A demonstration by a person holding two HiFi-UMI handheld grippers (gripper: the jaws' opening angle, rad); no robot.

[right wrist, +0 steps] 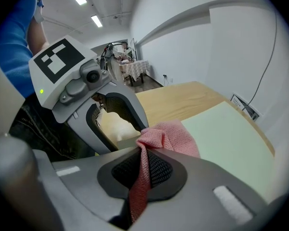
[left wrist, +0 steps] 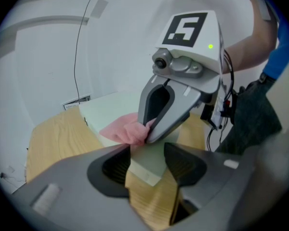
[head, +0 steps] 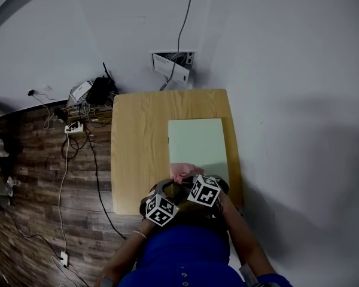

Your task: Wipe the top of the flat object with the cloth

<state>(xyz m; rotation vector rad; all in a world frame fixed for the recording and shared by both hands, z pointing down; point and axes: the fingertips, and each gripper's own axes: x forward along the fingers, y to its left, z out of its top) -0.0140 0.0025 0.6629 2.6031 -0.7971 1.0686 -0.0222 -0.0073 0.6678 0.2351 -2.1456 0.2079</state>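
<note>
A pale green flat board [head: 197, 139] lies on the right half of a wooden table [head: 137, 142]. A pink cloth [head: 180, 172] rests bunched on the board's near edge. My right gripper [right wrist: 143, 172] is shut on the cloth [right wrist: 171, 136], with a strip of it running down between the jaws. In the left gripper view the right gripper [left wrist: 147, 130] presses the cloth [left wrist: 119, 129] down onto the board [left wrist: 111, 107]. My left gripper [left wrist: 147, 165] stands open, its jaws on either side of the board's near corner. I cannot tell whether its pads touch the board.
Cables, a power strip [head: 75, 127] and a black device lie on the wood floor left of the table. A wall box [head: 173, 61] with a cable sits behind the table's far edge. The person's blue shirt [head: 185, 259] is close to the near edge.
</note>
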